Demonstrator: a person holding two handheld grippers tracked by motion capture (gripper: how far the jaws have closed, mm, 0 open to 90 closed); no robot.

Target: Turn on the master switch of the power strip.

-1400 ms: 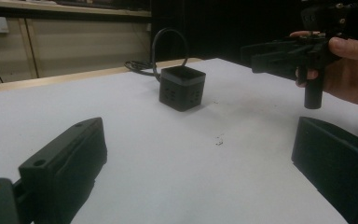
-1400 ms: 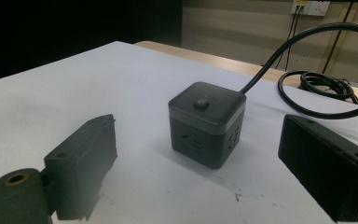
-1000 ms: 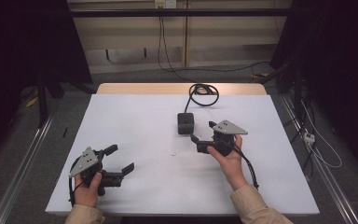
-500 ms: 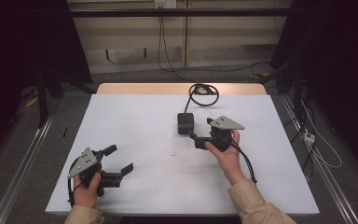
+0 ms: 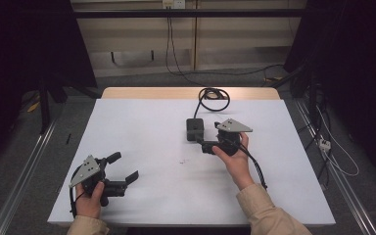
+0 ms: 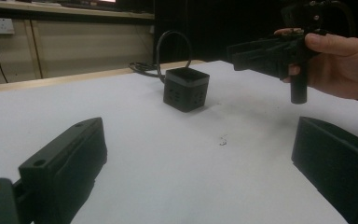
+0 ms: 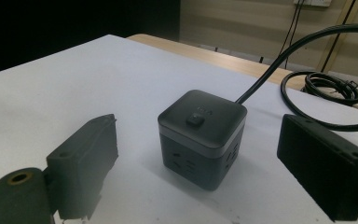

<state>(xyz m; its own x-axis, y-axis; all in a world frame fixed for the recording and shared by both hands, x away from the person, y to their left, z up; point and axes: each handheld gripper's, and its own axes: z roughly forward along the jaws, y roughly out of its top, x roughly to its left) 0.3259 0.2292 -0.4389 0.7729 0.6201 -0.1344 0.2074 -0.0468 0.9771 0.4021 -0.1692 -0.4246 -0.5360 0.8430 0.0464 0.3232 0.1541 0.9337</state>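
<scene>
Both claws show in the high view. Left claw [image 5: 122,169] sits low over the near left corner of the counter [image 5: 142,127], jaws spread wide, gripped from below by the left hand [image 5: 89,198], whose forearm is cut off at the bottom edge. Right claw [image 5: 200,143] is held by the right hand [image 5: 235,159] with the sleeve [image 5: 269,215] running off the frame; its jaw gap is hard to read here. A black power cube [image 5: 195,129] lies just ahead of it, its cable [image 5: 214,98] coiled farther off.

From the left claw view, its own jaws stand wide apart with bare counter between them. The power cube [image 6: 186,88] sits well ahead, and beyond to the right the right claw [image 6: 265,53] hovers off the counter in a hand [image 6: 340,65] cut by the frame edge. A small speck [image 6: 223,139] on the counter is too small to identify.

Seen from the right claw view, its jaws stand wide, empty, with the power cube [image 7: 201,137] just ahead between them, untouched. The cable [image 7: 307,46] arcs away behind.
</scene>
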